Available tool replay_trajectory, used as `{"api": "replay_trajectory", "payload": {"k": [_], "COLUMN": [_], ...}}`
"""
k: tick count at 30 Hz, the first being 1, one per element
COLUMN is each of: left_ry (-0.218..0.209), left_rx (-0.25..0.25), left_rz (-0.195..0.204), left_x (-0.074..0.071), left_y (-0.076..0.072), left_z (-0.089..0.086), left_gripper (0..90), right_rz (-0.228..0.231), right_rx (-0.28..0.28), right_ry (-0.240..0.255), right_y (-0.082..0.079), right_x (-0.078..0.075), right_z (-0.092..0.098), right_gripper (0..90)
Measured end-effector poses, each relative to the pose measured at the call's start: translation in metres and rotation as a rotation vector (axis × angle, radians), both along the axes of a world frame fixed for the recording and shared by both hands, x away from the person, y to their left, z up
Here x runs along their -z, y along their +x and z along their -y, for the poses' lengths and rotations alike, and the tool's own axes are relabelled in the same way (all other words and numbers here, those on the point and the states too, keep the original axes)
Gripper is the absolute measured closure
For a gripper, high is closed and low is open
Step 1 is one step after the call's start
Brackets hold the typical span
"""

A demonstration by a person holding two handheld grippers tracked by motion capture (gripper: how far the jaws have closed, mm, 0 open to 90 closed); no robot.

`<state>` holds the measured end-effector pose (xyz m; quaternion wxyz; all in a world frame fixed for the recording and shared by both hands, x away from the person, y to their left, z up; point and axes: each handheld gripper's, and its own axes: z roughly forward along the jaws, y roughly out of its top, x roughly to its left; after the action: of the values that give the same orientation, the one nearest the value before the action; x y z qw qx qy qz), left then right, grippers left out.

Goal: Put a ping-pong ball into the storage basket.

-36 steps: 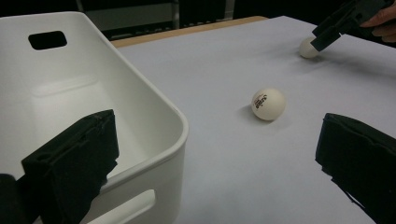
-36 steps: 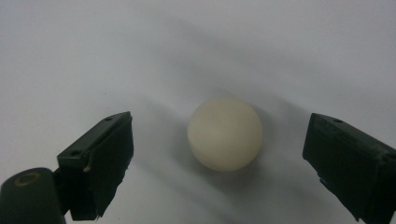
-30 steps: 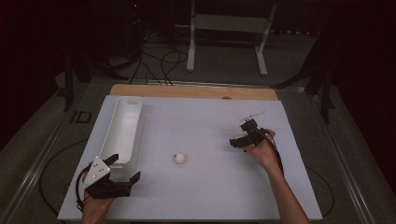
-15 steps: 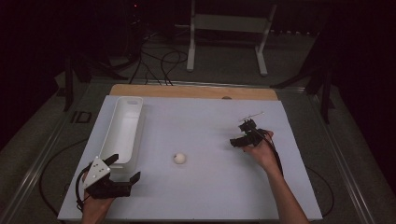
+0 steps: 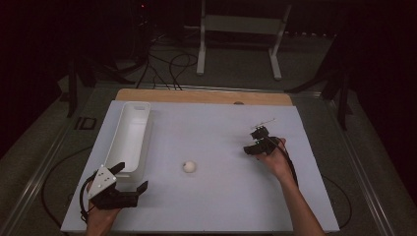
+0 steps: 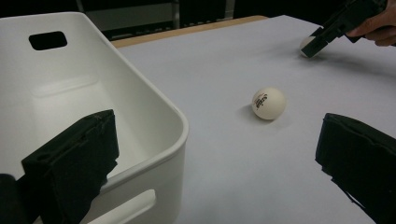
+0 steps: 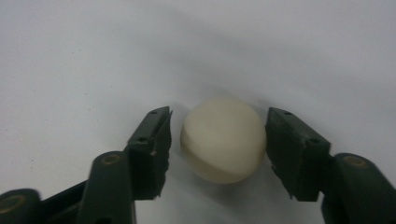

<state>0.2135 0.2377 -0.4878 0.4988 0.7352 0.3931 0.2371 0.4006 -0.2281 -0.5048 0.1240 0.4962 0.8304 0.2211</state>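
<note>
At the left of the white-topped table (image 5: pixel 216 196), the left tool (image 5: pixel 133 179) rests with its black jaws spread wide and nothing between them, just beside the near end of the long white plastic bin (image 5: pixel 129 137). In the left gripper view one jaw stands in front of the bin's (image 6: pixel 154 116) rounded corner and the other over bare table. A white ping-pong ball with small dark print (image 6: pixel 268 103) lies alone near the middle of the table (image 5: pixel 189 166), well apart from both tools. At the right, the right tool (image 5: pixel 254 141) points down at a second, plain cream-white ball (image 7: pixel 223 140). Its jaws have just been closing around this ball: the right jaw touches the ball's side, while a thin gap remains at the left jaw.
</note>
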Motion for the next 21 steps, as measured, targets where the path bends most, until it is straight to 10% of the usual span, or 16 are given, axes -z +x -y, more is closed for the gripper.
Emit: {"api": "replay_trajectory", "payload": {"k": [21], "left_ry": [-0.001], "left_rx": [-0.001], "left_rz": [0.0], "left_x": [0.0], "left_y": [0.0], "left_z": [0.0], "left_gripper": [0.0], "right_rz": [0.027], "right_rx": [-0.029], "right_ry": [-0.015], "right_y": [-0.022], "right_x": [-0.02], "right_z": [-0.004], "right_gripper": [50.2]}}
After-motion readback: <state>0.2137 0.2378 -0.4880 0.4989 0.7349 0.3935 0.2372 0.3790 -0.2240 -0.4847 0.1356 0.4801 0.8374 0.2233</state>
